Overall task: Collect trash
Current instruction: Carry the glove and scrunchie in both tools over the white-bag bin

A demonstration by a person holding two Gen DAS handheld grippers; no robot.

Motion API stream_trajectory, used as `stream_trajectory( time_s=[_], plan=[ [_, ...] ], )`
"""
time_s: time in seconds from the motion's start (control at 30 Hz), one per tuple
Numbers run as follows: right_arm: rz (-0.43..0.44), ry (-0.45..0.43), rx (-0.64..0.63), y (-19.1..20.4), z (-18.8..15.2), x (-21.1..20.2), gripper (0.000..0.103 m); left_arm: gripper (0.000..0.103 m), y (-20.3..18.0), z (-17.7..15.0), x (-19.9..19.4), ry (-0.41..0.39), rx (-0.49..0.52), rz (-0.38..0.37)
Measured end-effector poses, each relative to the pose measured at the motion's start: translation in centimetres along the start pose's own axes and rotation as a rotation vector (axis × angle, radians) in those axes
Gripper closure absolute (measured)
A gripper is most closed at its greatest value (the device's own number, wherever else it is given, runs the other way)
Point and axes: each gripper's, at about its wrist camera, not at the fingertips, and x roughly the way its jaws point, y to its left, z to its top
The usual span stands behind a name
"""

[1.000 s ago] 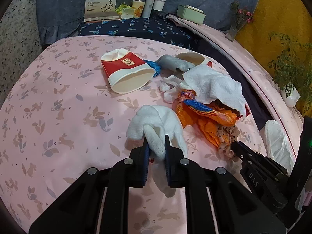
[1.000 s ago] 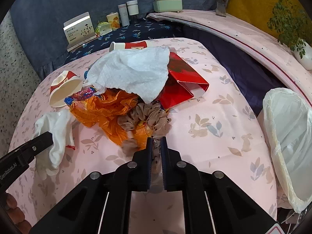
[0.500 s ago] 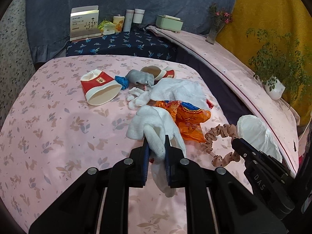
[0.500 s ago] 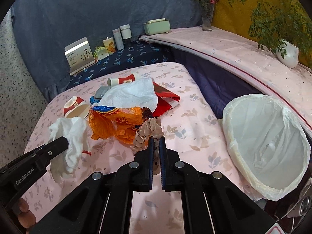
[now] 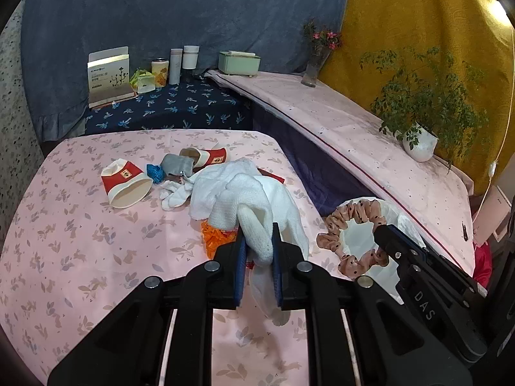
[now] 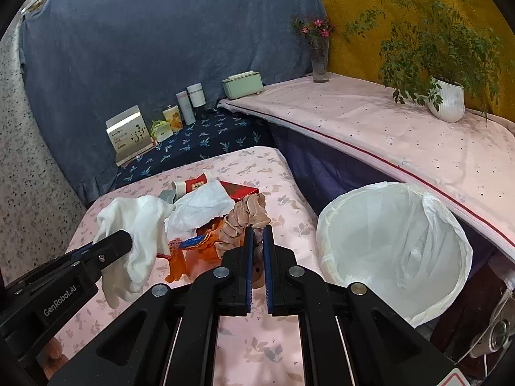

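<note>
My left gripper [image 5: 259, 234] is shut on a white glove [image 5: 257, 206], which hangs lifted above the pink table; the same glove [image 6: 135, 225] droops from its tip in the right wrist view. My right gripper [image 6: 256, 233] is shut on a tan dotted scrunchie [image 6: 244, 217], seen as a ring [image 5: 351, 225] in the left wrist view. A bin lined with a white bag [image 6: 396, 241] stands open to the right, below the table edge. On the table lie a white cloth [image 6: 202, 209], an orange wrapper [image 6: 193, 254], two red-and-white paper cups [image 5: 125, 183] [image 5: 206, 157], a grey pouch [image 5: 175, 165] and a second glove [image 5: 175, 194].
A red packet [image 6: 239, 189] lies partly under the cloth. Behind the table a dark blue floral surface [image 5: 167, 109] holds a card box, bottles and a green box. A pink shelf [image 6: 386, 132] on the right bears a potted plant [image 6: 445, 99] and a vase.
Both grippers rose and swung right with their loads: the glove and the scrunchie left the table and the pile shrank. The lined bin has come fully into view.
</note>
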Motion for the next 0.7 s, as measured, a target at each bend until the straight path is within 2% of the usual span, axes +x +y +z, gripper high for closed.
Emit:
stream_trajectory(
  time_s=[0.37, 0.7],
  plan=[
    [-0.035, -0.067, 0.056, -3.8, 1.7, -2.1, 0.097, 0.090, -3.9, 1.7, -0.4, -0.017, 0.051, -0.054],
    [-0.116, -0.080, 0.104, -8.7, 2.5, -2.1, 0.097, 0.090, -10.4, 2.5, 2.7, 0.009, 0.154, -0.104]
  ],
)
